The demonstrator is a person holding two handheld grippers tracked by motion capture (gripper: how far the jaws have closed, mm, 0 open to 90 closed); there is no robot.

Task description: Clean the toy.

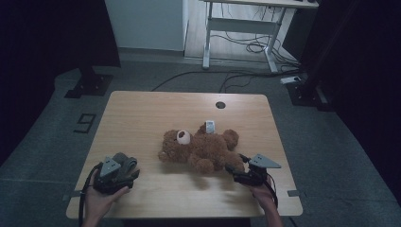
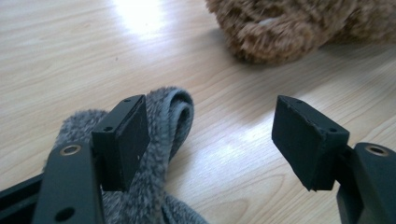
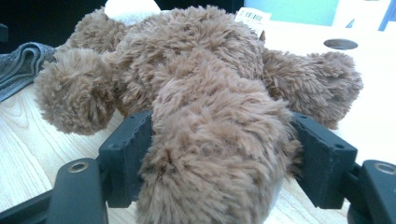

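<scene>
Bear [image 1: 201, 149] lies at centre of the tabletop [image 1: 142, 113]. Right claw [image 1: 236, 171], lower right, clamps its leg. Left claw [image 1: 124, 176], lower left, stands apart over a grey cloth [image 1: 126, 161], seemingly just released. Likely next: moving the bear, needing a firm hold.

High view dim, corners black. Gripper views brighter: glare patch on worktop [image 2: 140, 18], near jaws soft, teddy bear [image 3: 201, 70] sharp.

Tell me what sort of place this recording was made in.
Probably a lab or studio workspace: a wooden table on grey carpet with dark curtains at the sides, a white-legged desk behind, and loose cables across the floor.
</scene>
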